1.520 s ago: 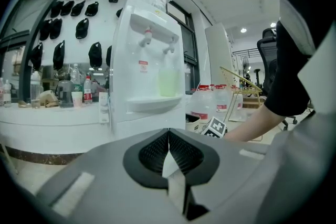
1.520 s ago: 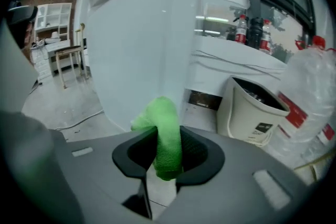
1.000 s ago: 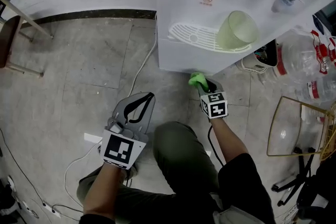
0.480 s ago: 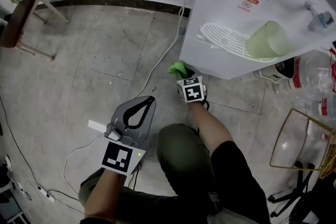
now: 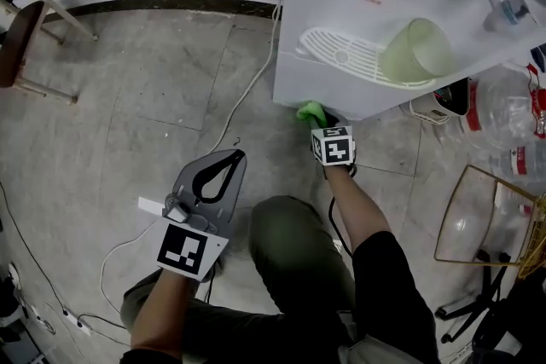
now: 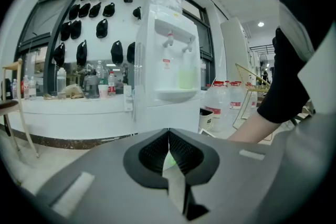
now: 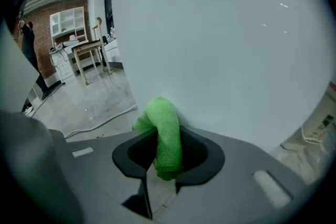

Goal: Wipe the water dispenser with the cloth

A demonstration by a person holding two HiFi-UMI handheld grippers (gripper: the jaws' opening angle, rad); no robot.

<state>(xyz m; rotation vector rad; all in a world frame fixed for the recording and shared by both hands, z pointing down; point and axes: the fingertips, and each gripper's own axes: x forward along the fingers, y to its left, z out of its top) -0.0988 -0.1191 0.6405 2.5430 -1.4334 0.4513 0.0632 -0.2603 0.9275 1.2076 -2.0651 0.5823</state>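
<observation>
Head view, right gripper [image 5: 322, 124] jaws clamped on cloth [image 5: 309, 110] at water dispenser [image 5: 341, 21] lower edge, left gripper [image 5: 225, 160] jaws together over floor [image 5: 145, 89].

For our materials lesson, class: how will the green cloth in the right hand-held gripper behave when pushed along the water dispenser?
Probably floppy: the green cloth bends over where the right hand-held gripper pinches it. Likely light: that single pinch holds it. It should squash against the water dispenser, not stay rigid.
</observation>
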